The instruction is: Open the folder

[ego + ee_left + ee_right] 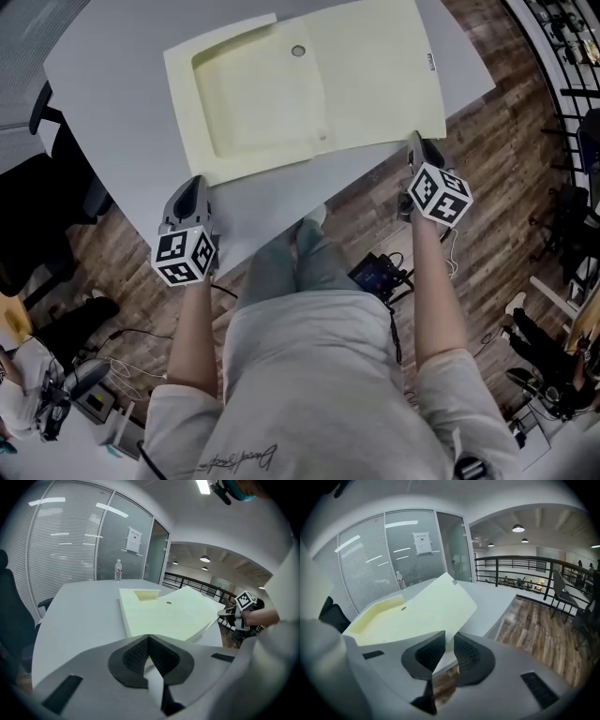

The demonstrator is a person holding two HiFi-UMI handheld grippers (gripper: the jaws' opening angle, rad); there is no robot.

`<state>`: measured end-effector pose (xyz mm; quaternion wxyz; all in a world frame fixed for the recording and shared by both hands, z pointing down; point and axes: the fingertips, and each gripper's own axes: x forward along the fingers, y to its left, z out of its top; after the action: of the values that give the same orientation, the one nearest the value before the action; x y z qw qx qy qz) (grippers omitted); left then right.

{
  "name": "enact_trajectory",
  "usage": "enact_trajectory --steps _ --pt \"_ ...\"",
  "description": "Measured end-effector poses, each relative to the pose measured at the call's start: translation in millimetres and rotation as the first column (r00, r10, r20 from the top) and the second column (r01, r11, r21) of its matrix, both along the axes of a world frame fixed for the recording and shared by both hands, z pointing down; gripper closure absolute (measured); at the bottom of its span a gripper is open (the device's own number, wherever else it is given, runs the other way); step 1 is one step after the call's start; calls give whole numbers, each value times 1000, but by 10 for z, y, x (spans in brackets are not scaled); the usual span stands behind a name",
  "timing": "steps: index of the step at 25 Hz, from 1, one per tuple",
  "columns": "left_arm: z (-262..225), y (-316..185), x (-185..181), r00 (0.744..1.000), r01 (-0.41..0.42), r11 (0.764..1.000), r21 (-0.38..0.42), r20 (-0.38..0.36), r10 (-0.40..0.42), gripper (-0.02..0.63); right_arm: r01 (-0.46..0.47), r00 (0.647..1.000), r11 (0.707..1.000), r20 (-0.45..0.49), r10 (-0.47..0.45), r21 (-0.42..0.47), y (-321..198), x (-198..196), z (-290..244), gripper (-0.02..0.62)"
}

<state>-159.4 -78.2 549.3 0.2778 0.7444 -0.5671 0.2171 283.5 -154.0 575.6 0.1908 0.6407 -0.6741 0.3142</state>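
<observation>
Jaws of the right gripper [449, 635] stand a narrow gap apart with nothing between the pads; only the desk [112, 84] edge and the floor show through the gap. Jaws of the left gripper [149, 638] meet at the tips and hold nothing.

Hazards, as judged from this position:
1. The right gripper's tips sit just beside the near right corner of the cover [375, 75], at the desk's front edge. A bump there would likely skew the folder [281, 94] or slide it along the smooth top, since neither gripper pins it.
2. The cover does not lie fully flat: in the right gripper view its free corner tilts upward. With no grip on it, it could spring back over the other half and undo the opening.
3. Whether that corner overhangs the front edge cannot be told; if it does, downward pressure could tip the folder.

Condition of the folder: pale yellow, stiff-looking, lying open close to the desk's front edge, between the two grippers. Its left half is a shallow recessed tray [258, 98], empty. Its right half is the flat cover. A small round fastener [298, 51] sits at the far end of the fold.
</observation>
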Motion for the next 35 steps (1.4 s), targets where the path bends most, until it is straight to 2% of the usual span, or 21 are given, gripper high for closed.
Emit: enact_trajectory --steps 3,8,13,15,16,20,24,26,29,35 --pt "-12 5 9 1000 3 1000 0 4 -3 597 -21 999 999 -43 19 -43 -10 75 195 498" --pt "-42 20 34 1000 5 1000 -1 0 -5 597 -63 984 995 -171 48 -78 1 151 306 455" --pt "-63 14 14 1000 8 1000 -1 -5 -8 597 -116 980 990 -170 100 -85 -4 205 316 411" --pt "-56 14 17 1000 8 1000 -2 -7 -8 597 -131 974 988 -198 112 -84 -1 245 315 365" --pt "-52 15 17 1000 7 1000 -3 -7 -7 597 -129 971 988 -214 109 -82 -2 251 312 362" --pt "-56 22 13 1000 4 1000 -2 -8 -4 597 -64 957 995 -286 38 -81 -24 190 281 380" --pt "-68 26 9 1000 4 1000 0 -11 -4 597 67 918 992 -383 -105 -111 -53 20 267 485" --pt "-68 25 9 1000 4 1000 -1 -11 -4 597 108 903 986 -403 -151 -127 -59 -56 282 538" --pt "-64 13 16 1000 6 1000 0 -14 -6 597 120 912 985 -377 -160 -128 -67 -107 293 572" --pt "-48 2 38 1000 20 1000 1 -24 -20 597 109 953 986 -267 -140 -125 -75 -28 343 572"
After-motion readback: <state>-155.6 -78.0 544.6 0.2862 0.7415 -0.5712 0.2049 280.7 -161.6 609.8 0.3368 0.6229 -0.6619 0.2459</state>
